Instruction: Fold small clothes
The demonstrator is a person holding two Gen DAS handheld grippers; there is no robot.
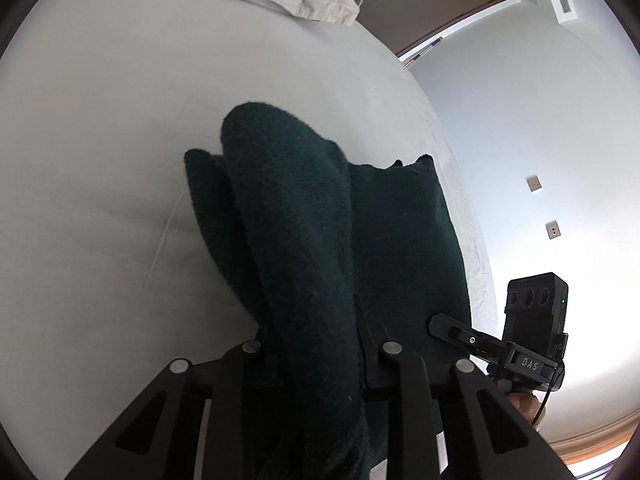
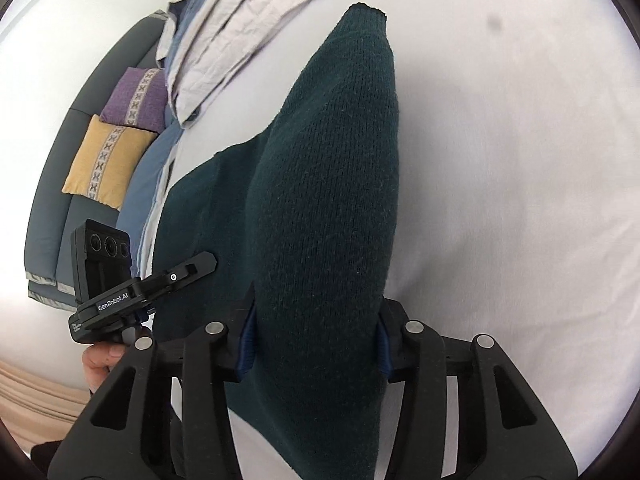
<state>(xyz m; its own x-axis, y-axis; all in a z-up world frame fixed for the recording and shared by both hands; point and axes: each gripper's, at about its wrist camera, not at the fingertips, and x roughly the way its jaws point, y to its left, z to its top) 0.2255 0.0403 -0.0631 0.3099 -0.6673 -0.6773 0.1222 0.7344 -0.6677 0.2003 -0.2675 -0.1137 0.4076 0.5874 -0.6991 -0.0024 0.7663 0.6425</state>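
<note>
Two hand-held grippers grip a dark green knitted sweater (image 2: 328, 208) over a bed (image 2: 520, 160) spread with a pale sheet. The right gripper (image 2: 316, 332) has its fingers closed on a thick bunched fold of the knit, which bulges out between the blue-padded fingertips (image 2: 246, 336) and runs away from the camera toward the head of the bed. The left gripper (image 1: 316, 344) likewise has its fingers clamped on a gathered fold of the same sweater (image 1: 304, 216), the cloth filling the gap between them. The rest of the garment lies spread between the two tools, near one side edge of the bed; whether the held folds touch the sheet cannot be told.

In the left wrist view the right gripper (image 1: 444, 326) appears beside the sweater at the bed's edge, a wall with two small plates (image 1: 553, 231) behind it. In the right wrist view the left gripper (image 2: 200, 266) appears, a bare hand (image 2: 102, 360) around its handle. At the far end of the bed lies a crumpled beige quilt (image 2: 240, 32) with a blue one beneath it. Beyond the bed's edge stands a grey sofa (image 2: 52, 208) carrying a yellow cushion (image 2: 106, 160) and a purple cushion (image 2: 136, 96).
</note>
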